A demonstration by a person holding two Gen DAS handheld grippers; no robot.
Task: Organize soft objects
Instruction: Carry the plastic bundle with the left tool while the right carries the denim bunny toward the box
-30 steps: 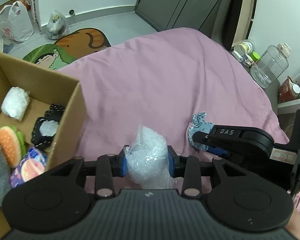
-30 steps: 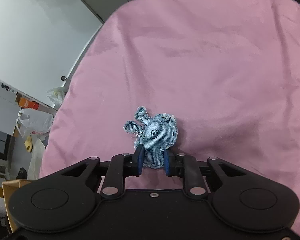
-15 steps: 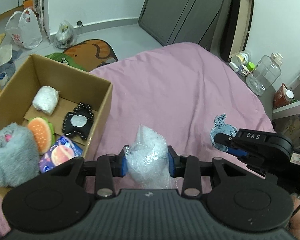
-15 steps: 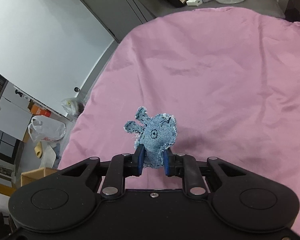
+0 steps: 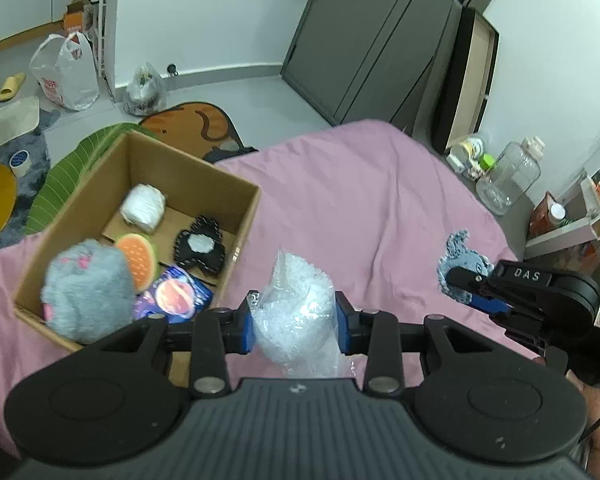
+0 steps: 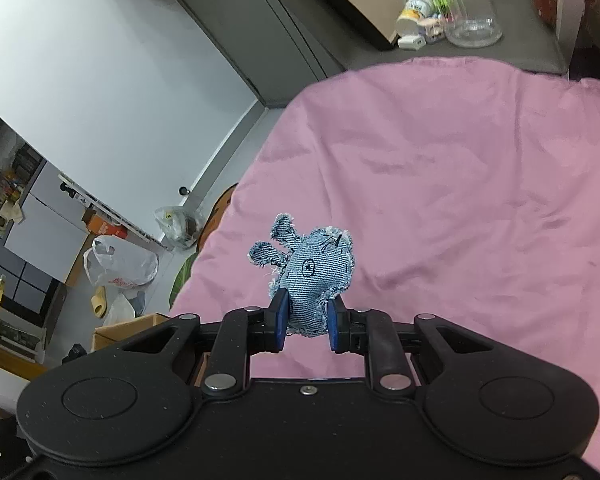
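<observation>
Left gripper (image 5: 296,322) clamped on a bag of beads (image 5: 300,308), right gripper (image 6: 305,322) clamped on a denim toy (image 6: 312,276); both lifted clear for carrying to the box (image 5: 236,236).

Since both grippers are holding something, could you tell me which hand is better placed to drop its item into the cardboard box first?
Probably left: the left gripper, shut on the bubble wrap bag, is beside the cardboard box; the right gripper, holding the denim toy, is farther away.
</observation>
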